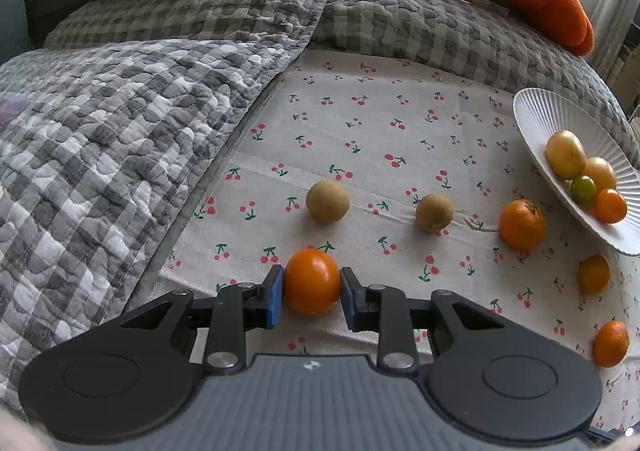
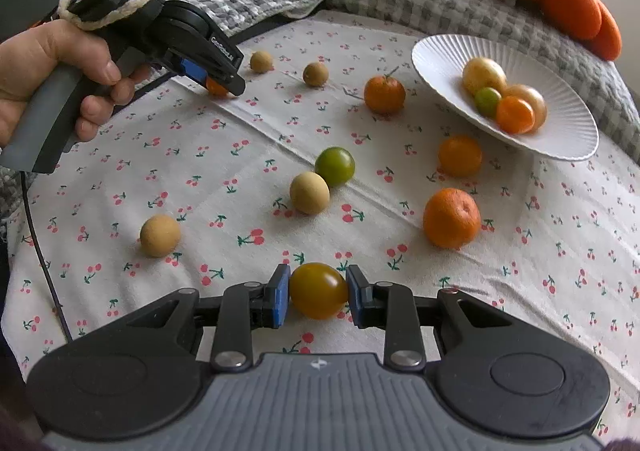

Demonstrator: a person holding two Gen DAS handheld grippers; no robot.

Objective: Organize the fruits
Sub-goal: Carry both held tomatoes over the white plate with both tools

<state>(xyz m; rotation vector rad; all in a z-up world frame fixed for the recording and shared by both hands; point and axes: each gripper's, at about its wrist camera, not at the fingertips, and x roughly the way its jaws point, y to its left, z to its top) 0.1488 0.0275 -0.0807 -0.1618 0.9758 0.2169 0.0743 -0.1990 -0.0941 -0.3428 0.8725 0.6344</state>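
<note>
left gripper [image 2: 218, 85] hiding most of orange tomato [image 2: 216, 88]

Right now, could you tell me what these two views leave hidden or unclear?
- Left wrist view: the green fruit on the plate is half hidden behind its neighbours.
- Left wrist view: the plate's right side is cut off by the frame edge.
- Right wrist view: the orange fruit in the left gripper is mostly hidden by its fingers.
</note>
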